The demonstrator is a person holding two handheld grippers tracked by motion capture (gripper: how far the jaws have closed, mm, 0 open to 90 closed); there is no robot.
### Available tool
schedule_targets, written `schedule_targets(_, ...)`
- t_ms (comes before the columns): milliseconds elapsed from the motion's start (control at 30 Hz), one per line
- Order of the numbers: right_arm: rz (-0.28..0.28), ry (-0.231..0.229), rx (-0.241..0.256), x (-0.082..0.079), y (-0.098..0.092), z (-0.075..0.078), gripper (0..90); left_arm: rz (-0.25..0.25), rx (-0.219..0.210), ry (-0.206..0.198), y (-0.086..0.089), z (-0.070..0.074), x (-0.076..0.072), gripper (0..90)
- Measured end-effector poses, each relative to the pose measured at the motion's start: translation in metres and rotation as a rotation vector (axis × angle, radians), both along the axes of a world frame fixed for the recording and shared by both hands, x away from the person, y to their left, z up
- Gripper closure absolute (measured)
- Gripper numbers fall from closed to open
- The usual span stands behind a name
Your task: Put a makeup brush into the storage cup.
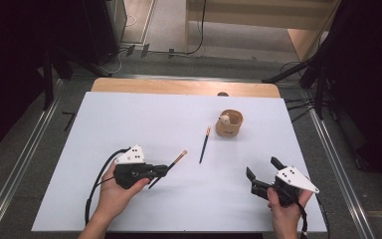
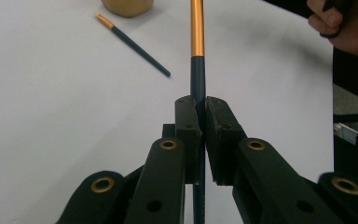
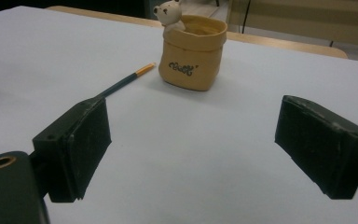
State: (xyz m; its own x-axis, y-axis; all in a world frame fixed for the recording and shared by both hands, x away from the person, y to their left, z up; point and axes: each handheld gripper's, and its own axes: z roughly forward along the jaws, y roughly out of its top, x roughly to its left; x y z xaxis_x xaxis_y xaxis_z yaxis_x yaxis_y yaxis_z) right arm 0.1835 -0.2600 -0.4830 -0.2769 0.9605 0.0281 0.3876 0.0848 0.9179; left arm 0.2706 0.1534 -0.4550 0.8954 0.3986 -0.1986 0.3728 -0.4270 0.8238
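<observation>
While the left tongs (image 1: 165, 171) sit low over the near-left part of the white-topped bench (image 1: 129, 119), their jaws are pinched tight on a slim dark-blue brush with a gold metal band (image 1: 171, 166) — the left gripper view shows the shaft (image 2: 198, 79) clamped between the two black pads, its gold band running up and away from them. In the high view the brush slants up and to the right from the jaws, its pale tip toward the bench's middle; whether that tip touches the surface I cannot tell from this angle.

A second dark brush with a gold end (image 1: 204, 145) lies flat on the bench near the centre, apart from both tongs, its gold end pointing toward a small tan pouch-shaped pot with a white bear figure at its rim (image 1: 229, 124). The right gripper view shows that pot (image 3: 193, 51) standing upright, the brush (image 3: 126, 80) lying just left of it without touching.

The right tongs (image 1: 263, 172) rest at the near-right of the bench, jaws spread wide with nothing between them — bare white surface shows in the gap (image 3: 191, 154).
</observation>
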Motion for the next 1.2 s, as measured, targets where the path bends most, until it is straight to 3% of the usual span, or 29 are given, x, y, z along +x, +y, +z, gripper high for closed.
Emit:
schedule_targets(33,0.003,-0.007,-0.010,-0.001,0.003,0.004,10.9,0.011,-0.045,-0.005,0.003,0.000,-0.002,85.1)
schedule_targets(200,0.010,-0.005,0.037,-0.001,0.009,0.013,10.9,0.043,-0.092,-0.021,0.008,-0.001,-0.005,85.1)
schedule_targets(367,0.027,-0.009,0.030,0.001,0.017,0.023,11.0,0.079,-0.159,-0.048,0.016,0.004,-0.004,85.1)
schedule_targets(567,0.038,-0.007,0.064,0.003,0.029,0.028,11.7,0.096,-0.205,-0.057,0.021,0.007,-0.003,85.1)
schedule_targets(800,0.067,0.003,0.074,0.006,0.045,0.030,12.4,0.101,-0.230,-0.065,0.022,0.008,-0.002,85.1)
schedule_targets(1033,0.114,0.007,0.071,0.013,0.066,0.037,13.4,0.123,-0.260,-0.097,0.023,0.010,-0.006,85.1)
schedule_targets(1200,0.142,-0.005,0.084,0.016,0.081,0.044,13.4,0.116,-0.274,-0.088,0.022,0.009,-0.006,85.1)
